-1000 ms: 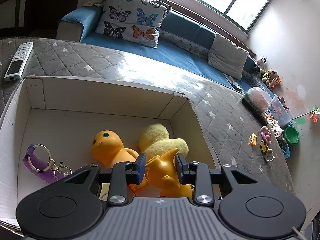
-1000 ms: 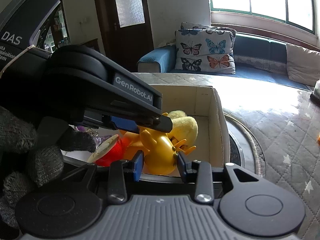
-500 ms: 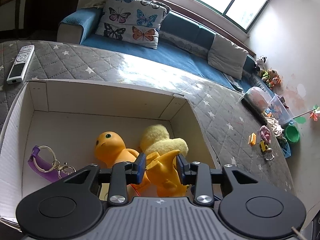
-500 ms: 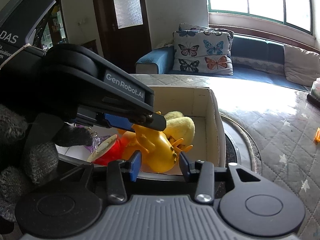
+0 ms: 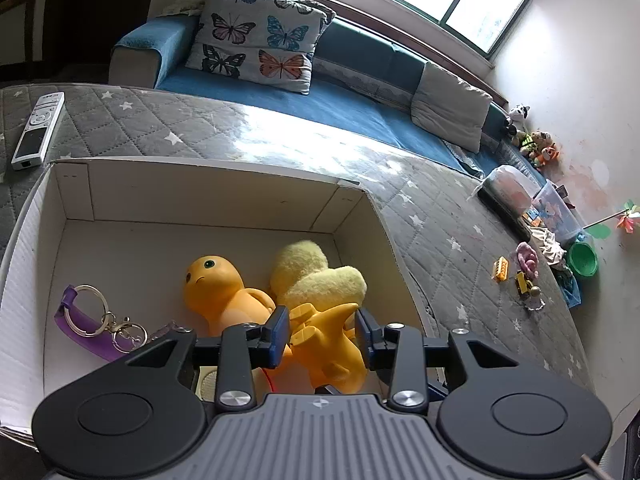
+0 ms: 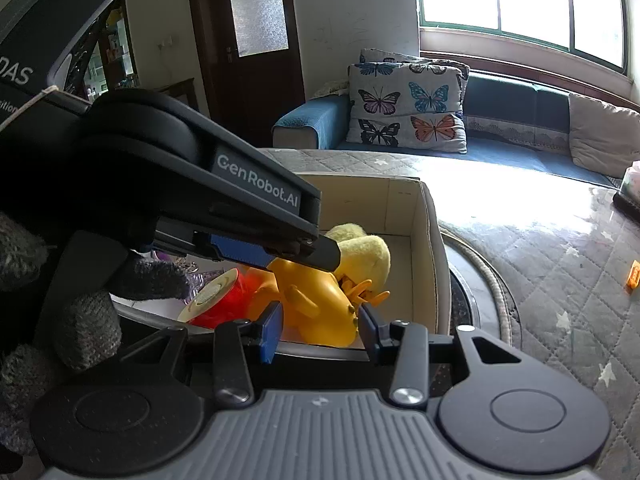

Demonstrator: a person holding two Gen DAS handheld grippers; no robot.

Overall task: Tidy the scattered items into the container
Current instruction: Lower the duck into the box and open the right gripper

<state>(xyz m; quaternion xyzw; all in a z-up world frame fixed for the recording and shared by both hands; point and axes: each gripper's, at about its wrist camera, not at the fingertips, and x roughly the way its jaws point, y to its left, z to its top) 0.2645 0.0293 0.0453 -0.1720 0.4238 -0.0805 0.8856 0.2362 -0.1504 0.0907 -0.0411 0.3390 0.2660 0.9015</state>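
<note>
Inside the cardboard box (image 5: 208, 196), at its 5 o'clock corner, the yellow toy dragon (image 5: 328, 340) is being released: left gripper (image 5: 322, 330) fingers opening around it, right gripper (image 6: 320, 328) fingers straddling it without clear pressure. Next, withdraw and fetch remaining toys.

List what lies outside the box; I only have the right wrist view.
Observer: A white remote control lies on the quilted cover, beyond the far left corner of the box.
Operator: Check the other side.
Observer: To the right of the box, a pink toy and a small yellow vehicle sit on the cover.
Operator: Tell me what's in the box's left half.
Observer: A purple strap with key rings lies near the left wall, apart from an orange round-headed figure.
</note>
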